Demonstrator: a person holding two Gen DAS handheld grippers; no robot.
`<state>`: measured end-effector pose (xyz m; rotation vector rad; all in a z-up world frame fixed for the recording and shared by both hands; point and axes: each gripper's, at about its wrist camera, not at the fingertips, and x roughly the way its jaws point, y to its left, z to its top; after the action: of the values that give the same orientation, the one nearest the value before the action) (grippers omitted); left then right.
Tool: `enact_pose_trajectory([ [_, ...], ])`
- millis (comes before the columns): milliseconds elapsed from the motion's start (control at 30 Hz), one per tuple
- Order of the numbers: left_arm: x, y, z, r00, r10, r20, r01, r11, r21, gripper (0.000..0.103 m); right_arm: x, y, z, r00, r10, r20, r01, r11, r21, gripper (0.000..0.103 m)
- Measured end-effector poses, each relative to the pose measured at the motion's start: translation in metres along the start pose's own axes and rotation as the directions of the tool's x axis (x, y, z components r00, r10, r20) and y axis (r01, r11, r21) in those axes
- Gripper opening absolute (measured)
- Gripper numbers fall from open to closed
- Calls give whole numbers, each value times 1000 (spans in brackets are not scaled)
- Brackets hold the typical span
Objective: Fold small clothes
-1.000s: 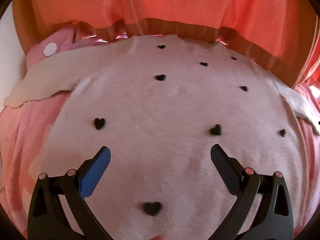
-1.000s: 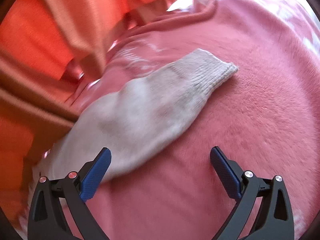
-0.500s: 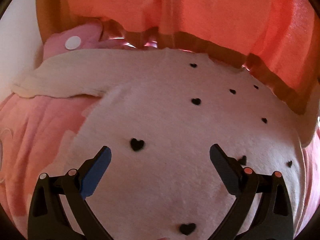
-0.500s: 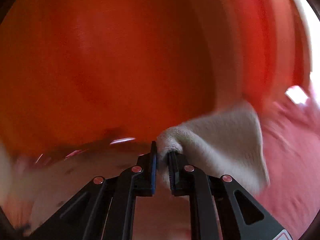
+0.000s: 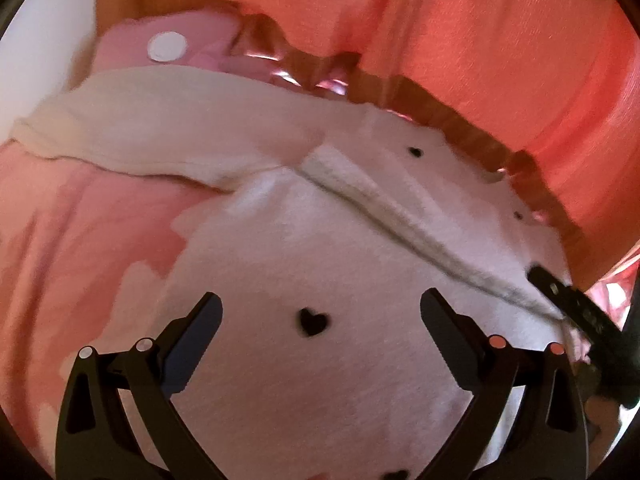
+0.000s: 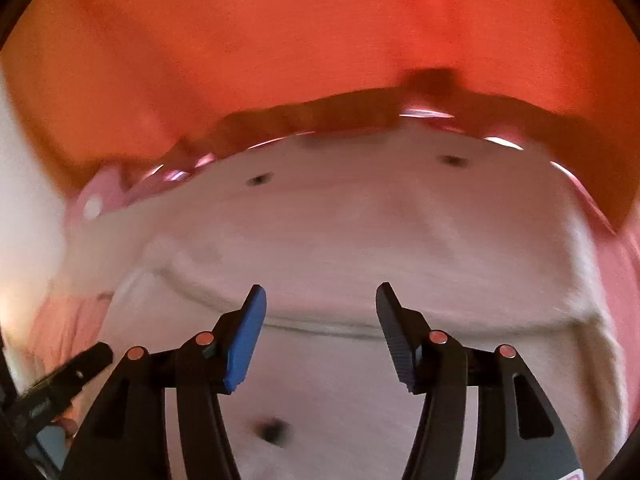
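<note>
1. Left wrist view: the left tongs (image 5: 321,320) hang open over a small cream sweater (image 5: 280,264) dotted with little black hearts (image 5: 313,321). Nothing sits between the two fingers; one heart shows in the gap on the cloth below.
2. Only this view shows the sweater's far sleeve (image 5: 132,128) clearly. It stretches out to the left, its cuff at the picture's left edge, lying on the pink blanket (image 5: 80,248).
3. Only this view shows the other sleeve (image 5: 400,212) sharply: it is folded in across the chest, running as a band from the upper middle down to the right.
4. At the right edge of this view a black finger of the right tongs (image 5: 576,312) pokes in, at the lower end of that folded sleeve.
5. Right wrist view, blurred: the right tongs (image 6: 320,300) have just been opening and now stand part open, with nothing pinched. The folded sleeve (image 6: 360,276) lies just ahead of the fingertips, crosswise.
6. This view shows a tip of the left tongs (image 6: 80,364) at the lower left.
7. The sweater lies flat on the pink blanket (image 6: 624,288), which covers a soft surface; whether it is a bed I cannot tell.
8. An orange curtain (image 5: 480,40) hangs behind, its hem meeting the blanket. A pink cushion with a white spot (image 5: 167,46) sits beside the outstretched sleeve.
9. The sweater's neck end points toward the curtain, so its body runs from the tongs away to the curtain.
</note>
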<state>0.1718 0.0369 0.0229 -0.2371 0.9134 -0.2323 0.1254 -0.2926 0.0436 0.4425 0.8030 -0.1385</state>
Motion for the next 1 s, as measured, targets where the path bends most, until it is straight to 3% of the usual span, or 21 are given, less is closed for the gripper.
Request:
enact_pose_trajectory([
  [67,6,-6,9,999,-37,-5,37,999,12,97,-19,-29,-3,1000,-20,14,19,996,82,66],
  [167,20,-14,24,998,-63,0,63,998,4,98,-28,-68,-9,995,-103,15,100,985,142,67],
  [300,58,-9,44,990,-125,-65,116,986,-122,94,-22,-96,-10,980,-200,-8,199,967,162,67],
  [333,70,-9,49,987,-137,-84,123,981,-149,89,-20,-102,-11,978,-206,-12,205,964,166,67],
  [533,90,-35,61,997,-16,-77,8,995,-101,88,-7,-101,-7,965,-261,-2,260,961,92,68],
  [600,93,-39,61,998,5,-70,-12,995,-100,78,-3,-96,-8,961,-275,2,274,959,68,70],
  [633,93,-42,61,998,6,-63,-12,996,-92,54,-1,-95,-8,960,-279,4,278,959,62,70],
  [667,94,-44,61,998,13,-68,-18,997,-80,42,-2,-95,-8,960,-279,6,279,959,59,70],
  [867,89,-34,59,998,12,-55,-17,995,-103,22,0,-95,-7,964,-264,9,263,962,71,70],
  [1000,79,-30,54,999,13,-32,-16,995,-101,17,-1,-94,-7,965,-263,13,261,963,71,70],
])
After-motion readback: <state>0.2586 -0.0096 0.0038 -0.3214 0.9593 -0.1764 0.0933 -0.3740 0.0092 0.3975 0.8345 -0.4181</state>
